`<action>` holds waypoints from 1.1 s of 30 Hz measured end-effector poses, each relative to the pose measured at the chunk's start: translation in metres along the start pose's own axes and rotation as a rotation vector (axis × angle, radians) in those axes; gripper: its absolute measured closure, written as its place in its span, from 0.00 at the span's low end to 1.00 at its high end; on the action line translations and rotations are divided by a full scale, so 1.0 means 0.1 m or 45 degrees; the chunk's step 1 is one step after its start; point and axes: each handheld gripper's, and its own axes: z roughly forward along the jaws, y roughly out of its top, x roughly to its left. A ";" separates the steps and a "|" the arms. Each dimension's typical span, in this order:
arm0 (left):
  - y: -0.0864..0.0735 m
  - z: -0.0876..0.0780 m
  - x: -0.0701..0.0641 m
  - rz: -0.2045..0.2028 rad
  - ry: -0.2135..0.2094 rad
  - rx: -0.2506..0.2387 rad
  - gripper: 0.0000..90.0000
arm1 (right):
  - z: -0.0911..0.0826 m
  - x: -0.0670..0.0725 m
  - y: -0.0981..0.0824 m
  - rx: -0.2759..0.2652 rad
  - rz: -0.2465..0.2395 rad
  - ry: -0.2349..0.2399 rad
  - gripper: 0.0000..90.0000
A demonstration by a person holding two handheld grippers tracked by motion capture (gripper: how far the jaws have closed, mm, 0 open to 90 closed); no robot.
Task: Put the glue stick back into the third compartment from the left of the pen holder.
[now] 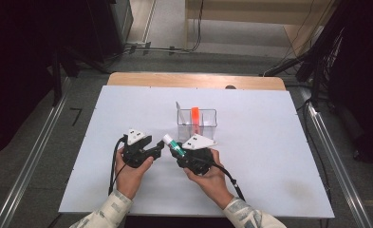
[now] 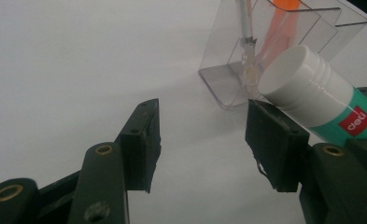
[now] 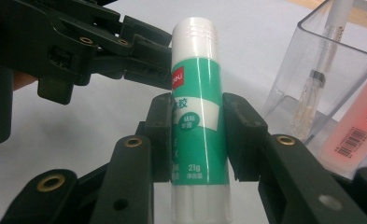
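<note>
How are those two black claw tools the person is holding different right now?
The right gripper is clamped on a green and white glue stick, while the left gripper holds nothing; white table shows between its open jaws. The right gripper carries the stick with its white cap toward the left gripper, whose jaws sit just beside that cap. Both are black, two-jawed and hand-held.

Two black handheld grippers, left gripper [image 1: 158,151] and right gripper [image 1: 176,153], each with brass-ringed rivet holes along the linkage, ribbed black pads [image 2: 274,140], a pale three-cornered top plate, trailing black cable; light patterned sleeves [image 1: 106,213].
</note>
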 end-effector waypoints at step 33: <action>0.03 -0.06 -0.03 0.051 0.028 -0.083 0.32 | 0.01 -0.10 -0.04 0.008 0.029 -0.035 0.71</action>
